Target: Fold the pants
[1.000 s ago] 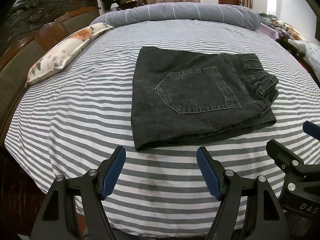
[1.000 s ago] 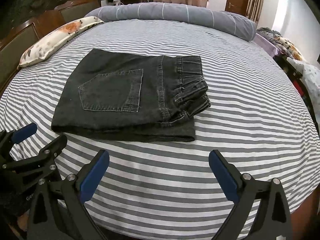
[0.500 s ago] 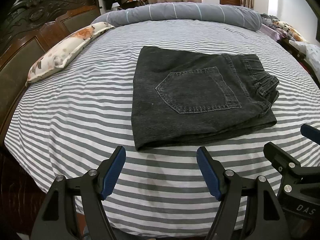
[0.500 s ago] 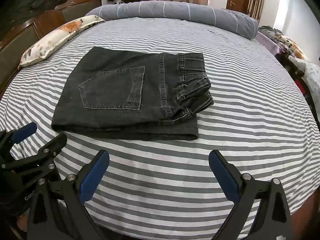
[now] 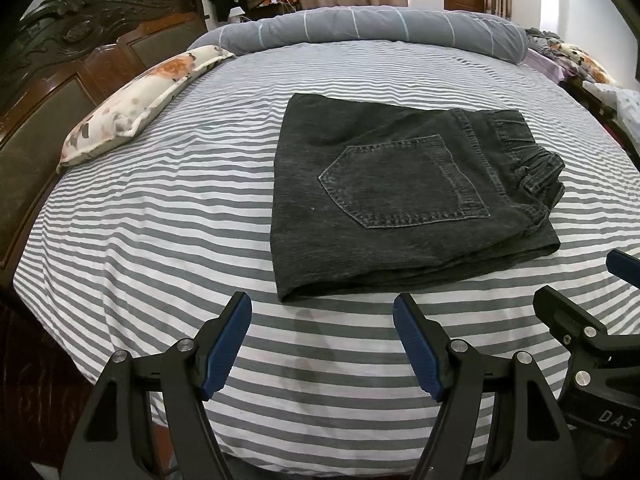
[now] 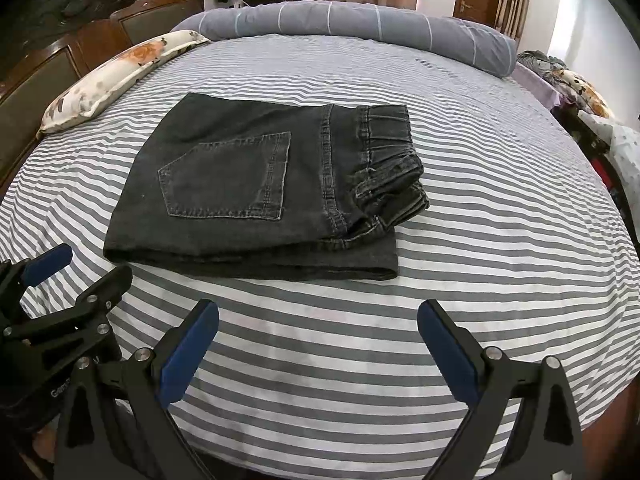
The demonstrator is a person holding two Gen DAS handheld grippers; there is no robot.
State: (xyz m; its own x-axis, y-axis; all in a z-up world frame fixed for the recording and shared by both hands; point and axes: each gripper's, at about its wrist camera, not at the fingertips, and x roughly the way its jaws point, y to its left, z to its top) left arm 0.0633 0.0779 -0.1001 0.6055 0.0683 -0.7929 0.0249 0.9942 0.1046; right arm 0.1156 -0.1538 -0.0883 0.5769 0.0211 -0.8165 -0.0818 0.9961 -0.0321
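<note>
**Pants folded, both grippers hanging back**

Nearest me, the left gripper [image 5: 322,340] hovers over the near edge of the bed [image 5: 160,240] with its jaws spread wide and nothing between them. The right gripper [image 6: 318,344] hangs just beside it, spread just as wide and just as empty. Neither touches cloth.

A little further in, the pants [image 5: 400,200] lie on the striped sheet near the middle of the bed, already a compact dark rectangle, back pocket [image 5: 404,184] up, waistband [image 6: 384,160] bunched at the right end.

To my eye the folding looks finished, or nearly. The risk is meddling: if a jaw snags the thick near edge or that loose waistband, the layers could slide apart and the stack open. The soft mattress would also let a pressing finger drag the sheet and skew the bundle.

Beyond, a floral pillow [image 5: 140,108] leans by the wooden headboard [image 5: 80,60], and a grey bolster [image 5: 380,30] crosses the far side.

Readable writing is scant: "DAS" on the right gripper's body in the left view; the letters on the other body are too cut off to tell.
</note>
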